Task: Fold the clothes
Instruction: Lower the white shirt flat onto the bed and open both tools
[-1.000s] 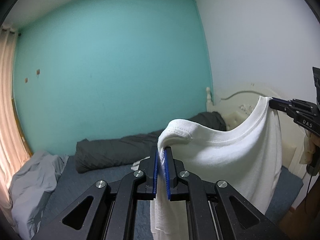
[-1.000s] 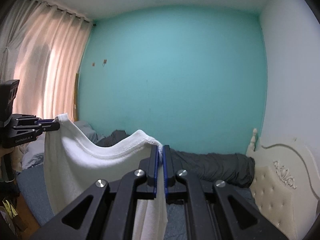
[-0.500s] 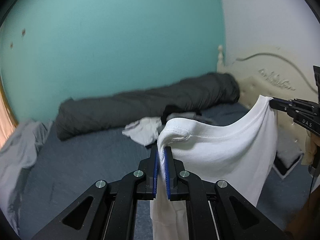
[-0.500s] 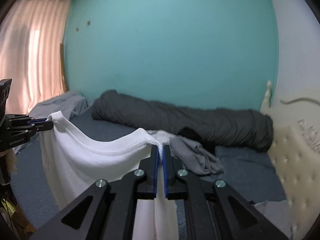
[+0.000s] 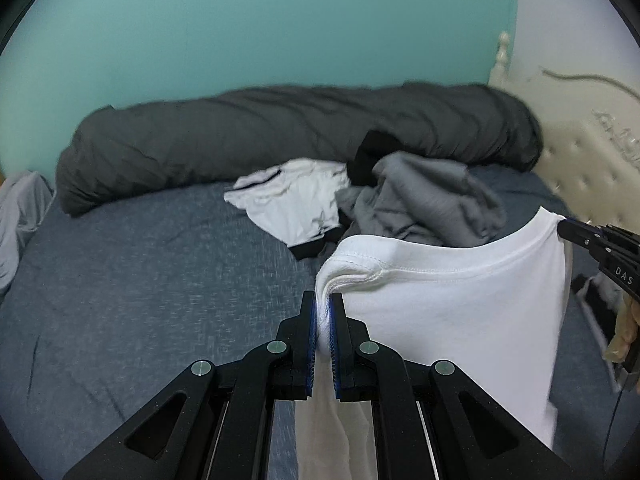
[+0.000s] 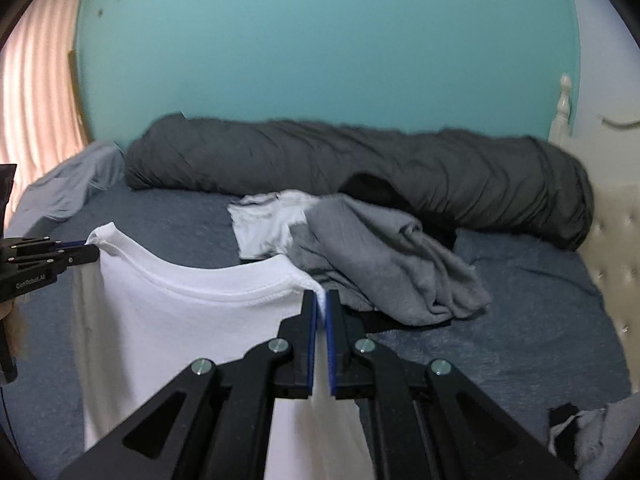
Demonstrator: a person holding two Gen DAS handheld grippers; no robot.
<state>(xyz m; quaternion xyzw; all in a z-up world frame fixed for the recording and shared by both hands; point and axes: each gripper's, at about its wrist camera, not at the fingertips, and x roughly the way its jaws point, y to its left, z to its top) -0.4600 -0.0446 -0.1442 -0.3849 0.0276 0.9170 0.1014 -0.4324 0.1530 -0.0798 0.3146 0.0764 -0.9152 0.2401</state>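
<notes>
Low centre of each wrist view, the left claw (image 5: 323, 310) and right claw (image 6: 321, 304) each clench one top corner of the white shirt (image 5: 460, 320). It hangs between them, its hemmed edge stretched across the frame and its length dropping straight down. Beyond lies the bed (image 5: 140, 280), with a crumpled grey garment (image 6: 384, 264) mid-frame.
</notes>
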